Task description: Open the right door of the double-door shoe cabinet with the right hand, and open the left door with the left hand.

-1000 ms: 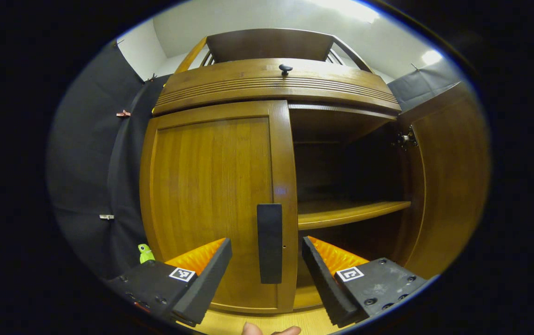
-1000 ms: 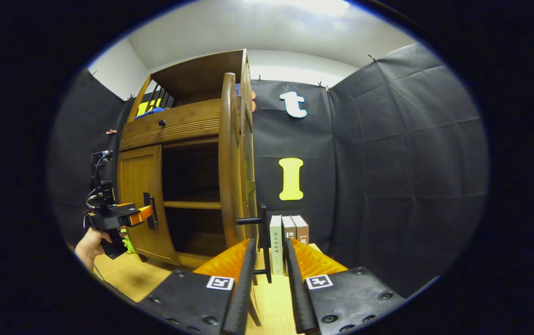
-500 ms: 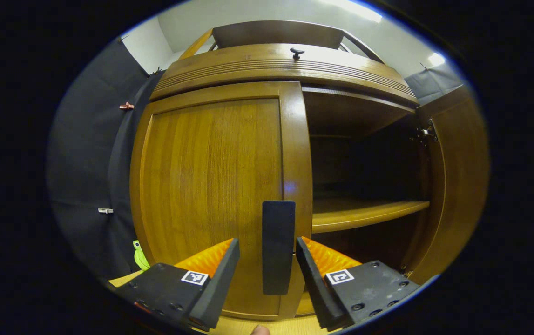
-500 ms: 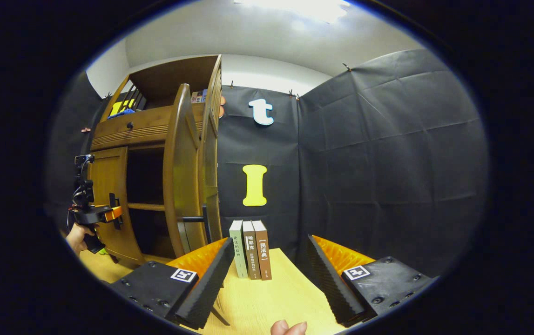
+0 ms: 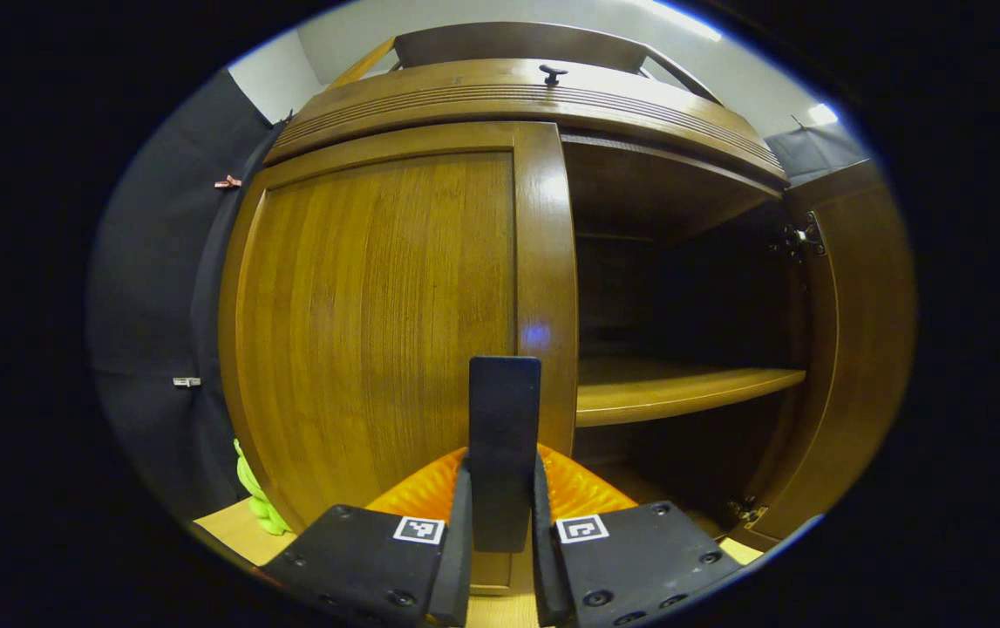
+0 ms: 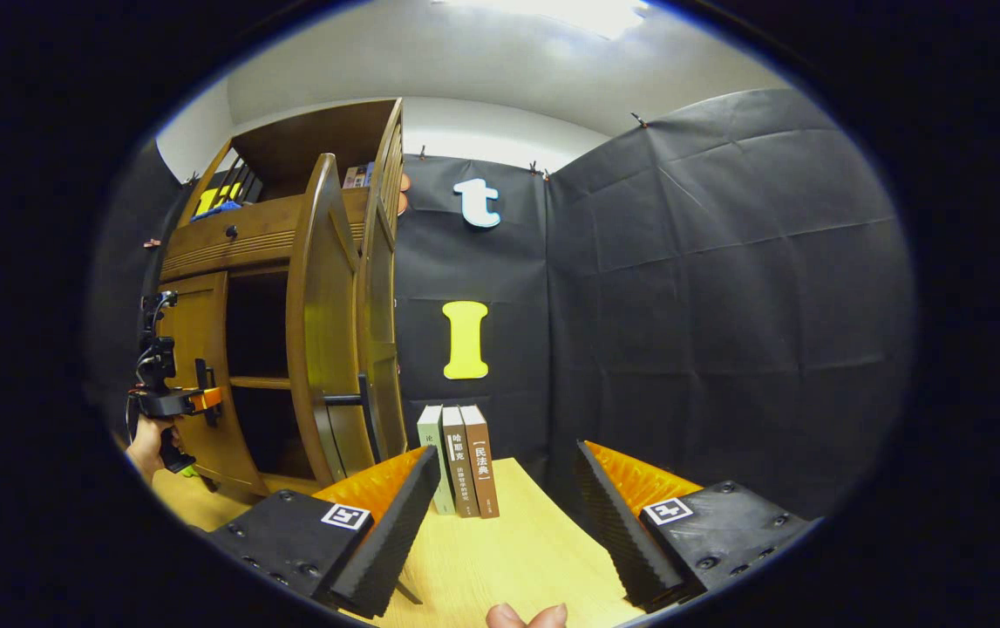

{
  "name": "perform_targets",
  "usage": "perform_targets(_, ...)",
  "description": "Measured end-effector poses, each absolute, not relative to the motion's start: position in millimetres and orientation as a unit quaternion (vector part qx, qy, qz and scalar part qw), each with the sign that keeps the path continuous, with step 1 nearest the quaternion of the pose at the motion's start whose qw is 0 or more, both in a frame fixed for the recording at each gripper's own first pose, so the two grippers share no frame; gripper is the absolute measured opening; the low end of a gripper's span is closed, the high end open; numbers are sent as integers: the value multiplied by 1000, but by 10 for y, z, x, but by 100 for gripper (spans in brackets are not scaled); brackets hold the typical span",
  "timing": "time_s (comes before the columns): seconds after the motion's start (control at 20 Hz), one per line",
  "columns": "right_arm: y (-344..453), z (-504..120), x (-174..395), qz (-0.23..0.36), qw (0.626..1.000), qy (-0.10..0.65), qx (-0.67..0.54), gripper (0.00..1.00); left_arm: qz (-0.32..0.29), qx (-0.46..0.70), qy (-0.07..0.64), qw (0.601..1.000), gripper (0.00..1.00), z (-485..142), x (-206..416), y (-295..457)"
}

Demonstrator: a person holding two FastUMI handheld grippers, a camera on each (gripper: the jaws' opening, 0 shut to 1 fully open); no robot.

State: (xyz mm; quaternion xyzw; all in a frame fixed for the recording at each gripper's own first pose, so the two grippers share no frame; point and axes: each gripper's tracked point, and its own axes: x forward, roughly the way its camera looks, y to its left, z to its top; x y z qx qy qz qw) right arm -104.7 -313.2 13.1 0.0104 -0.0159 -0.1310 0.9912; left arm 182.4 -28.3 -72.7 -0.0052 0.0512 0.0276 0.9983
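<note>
The right door (image 6: 325,323) already stands swung out, and the right gripper (image 6: 506,515) hangs wide open and empty near some books (image 6: 458,458). At 6 o'clock in the left gripper view, the left gripper (image 5: 500,532) has its fingers pinched on the dark handle (image 5: 503,436) of the closed left door (image 5: 377,323). Next, I judge, comes a pull outward along the hinge's arc.

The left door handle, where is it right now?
In the left gripper view the handle stands upright at bottom centre, on the closed left door's right edge beside the open compartment, clamped by the left gripper.
</note>
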Motion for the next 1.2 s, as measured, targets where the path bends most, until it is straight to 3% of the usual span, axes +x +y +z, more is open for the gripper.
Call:
perform_targets(0.25,-3020,253,-1117,-124,992,-28,0,98,30,-1,53,998,26,-683,1561,-229)
perform_targets(0.35,-2952,326,-1167,-122,992,-37,-2,98,24,-2,54,998,30,-670,1404,-199)
perform_targets(0.6,-2756,454,-1235,-103,993,-50,-1,98,8,-10,51,999,29,-603,974,-71)
perform_targets(0.85,-2393,456,-1267,-74,996,-47,-2,98,25,-11,47,999,24,-558,541,162)
perform_targets(1.1,-2089,418,-1216,-49,998,-39,1,98,33,-19,47,998,26,-526,162,492)
perform_targets(1.2,-1944,403,-1197,-36,999,-37,6,98,41,-12,45,998,21,-512,41,622)
